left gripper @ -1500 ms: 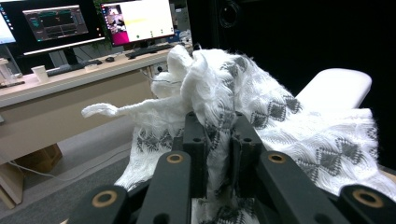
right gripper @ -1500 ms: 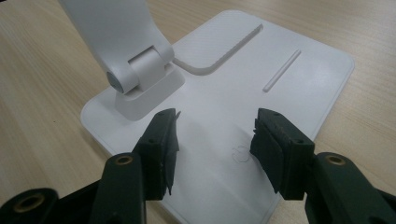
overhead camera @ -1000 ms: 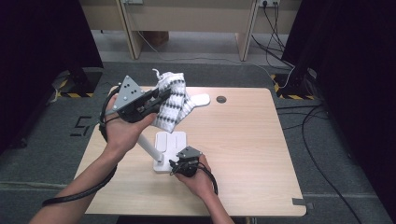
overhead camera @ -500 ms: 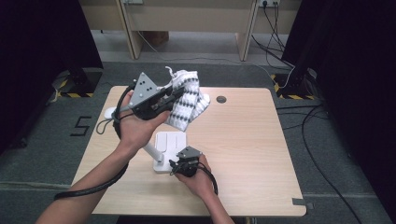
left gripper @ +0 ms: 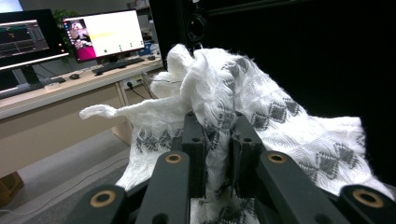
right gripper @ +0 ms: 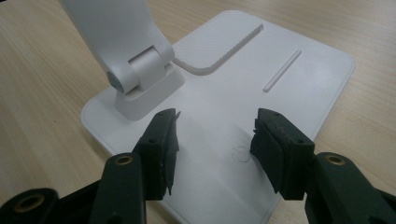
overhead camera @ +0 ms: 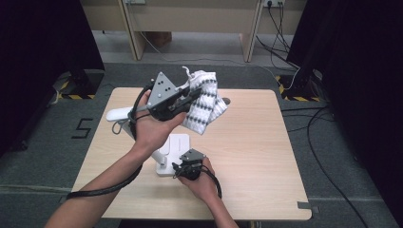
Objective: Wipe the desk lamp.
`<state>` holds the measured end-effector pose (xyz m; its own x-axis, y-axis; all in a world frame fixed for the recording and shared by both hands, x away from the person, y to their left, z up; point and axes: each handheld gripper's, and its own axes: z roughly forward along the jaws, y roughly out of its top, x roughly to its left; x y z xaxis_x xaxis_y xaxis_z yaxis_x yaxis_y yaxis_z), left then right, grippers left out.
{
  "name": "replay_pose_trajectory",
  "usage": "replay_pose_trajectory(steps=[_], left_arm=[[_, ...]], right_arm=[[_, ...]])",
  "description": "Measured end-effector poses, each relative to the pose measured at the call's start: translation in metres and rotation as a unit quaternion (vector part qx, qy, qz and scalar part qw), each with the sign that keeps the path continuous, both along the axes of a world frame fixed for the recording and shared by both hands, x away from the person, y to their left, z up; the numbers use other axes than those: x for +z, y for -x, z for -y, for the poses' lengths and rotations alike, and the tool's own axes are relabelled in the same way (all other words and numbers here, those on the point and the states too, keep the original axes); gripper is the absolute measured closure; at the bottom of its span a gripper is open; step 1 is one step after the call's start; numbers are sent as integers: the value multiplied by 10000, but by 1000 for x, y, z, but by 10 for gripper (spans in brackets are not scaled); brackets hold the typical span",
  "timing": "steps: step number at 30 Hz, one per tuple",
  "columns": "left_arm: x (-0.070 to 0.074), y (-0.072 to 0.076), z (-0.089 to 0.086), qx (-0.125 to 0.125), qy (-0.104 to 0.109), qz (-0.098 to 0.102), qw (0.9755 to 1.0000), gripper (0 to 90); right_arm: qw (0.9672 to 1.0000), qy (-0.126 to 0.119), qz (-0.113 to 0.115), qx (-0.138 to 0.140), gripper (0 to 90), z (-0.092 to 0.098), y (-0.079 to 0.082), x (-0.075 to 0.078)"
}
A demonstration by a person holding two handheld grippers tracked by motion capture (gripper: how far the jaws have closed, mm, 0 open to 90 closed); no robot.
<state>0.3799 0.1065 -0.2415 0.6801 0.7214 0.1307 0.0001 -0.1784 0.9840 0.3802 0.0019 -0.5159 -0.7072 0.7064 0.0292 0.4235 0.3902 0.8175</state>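
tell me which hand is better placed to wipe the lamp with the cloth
Left. The left gripper is already shut on the patterned cloth, held above the desk lamp. The right gripper rests open on the lamp's base, steadying it.

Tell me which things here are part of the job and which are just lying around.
In the job: white patterned cloth, pinched in the left gripper; white desk lamp base, with the right gripper open over it.

Lying about: monitors, keyboard, floor cables.

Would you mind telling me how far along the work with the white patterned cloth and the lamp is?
Done: the left gripper is shut on the cloth, lifted off the table. In hand: the right gripper, jaws open, rests on the lamp base. Left: the cloth is not yet on the lamp.
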Motion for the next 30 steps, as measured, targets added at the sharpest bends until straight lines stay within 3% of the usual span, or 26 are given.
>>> replay_pose_trajectory(steps=[10,14,21,25,27,28,30], left_arm=[[4,3,15,-167,28,45,9998,790],[6,6,18,-234,129,122,9996,791],[7,26,28,-635,385,206,9970,791],[-6,45,35,-953,473,75,9943,791],[-23,55,39,-1085,443,-68,9931,792],[-23,55,39,-1085,443,-68,9931,792],[-37,56,40,-1088,420,-214,9929,792]], right_arm=[[10000,7,8,6,496,0,0,0],[10000,9,3,9,496,0,0,0],[10000,10,-8,-7,496,0,0,0],[10000,12,-8,-4,496,0,0,0],[10000,18,-10,5,496,0,0,0],[10000,18,-10,5,496,0,0,0],[10000,23,-7,0,496,0,0,0]])
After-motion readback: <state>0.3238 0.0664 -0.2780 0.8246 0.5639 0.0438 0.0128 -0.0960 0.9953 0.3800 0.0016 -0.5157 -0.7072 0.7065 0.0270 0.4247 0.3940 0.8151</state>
